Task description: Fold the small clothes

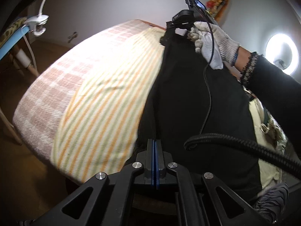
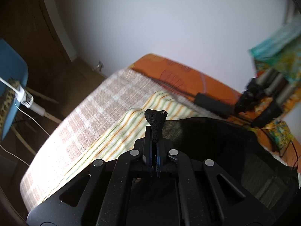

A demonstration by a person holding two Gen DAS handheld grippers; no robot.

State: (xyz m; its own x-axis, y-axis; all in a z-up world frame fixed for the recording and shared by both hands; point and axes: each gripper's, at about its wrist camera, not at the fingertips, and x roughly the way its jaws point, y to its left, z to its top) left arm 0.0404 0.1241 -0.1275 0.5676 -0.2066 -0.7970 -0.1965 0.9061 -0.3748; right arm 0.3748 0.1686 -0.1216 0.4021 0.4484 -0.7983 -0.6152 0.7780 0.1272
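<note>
A black garment (image 1: 195, 98) hangs stretched over a bed covered by a striped yellow-green cloth (image 1: 105, 101). My left gripper (image 1: 154, 143) is shut, with the garment's near edge right at its tips; the grip itself is hidden in the dark fabric. My right gripper (image 2: 154, 131) is shut on a bunched corner of the black garment (image 2: 216, 137), which sticks up between its fingers. In the left wrist view the right gripper (image 1: 170, 33) shows at the far end, held by a gloved hand (image 1: 212, 43), with the garment's far corner in it.
A pink checked blanket (image 1: 62, 79) covers the bed's left side. An orange sheet (image 2: 188, 75) with a black box and cables lies at the far end. A blue chair (image 2: 9, 71) stands left. A ring light (image 1: 282, 53) glows right. A black hose (image 1: 244, 146) crosses the garment.
</note>
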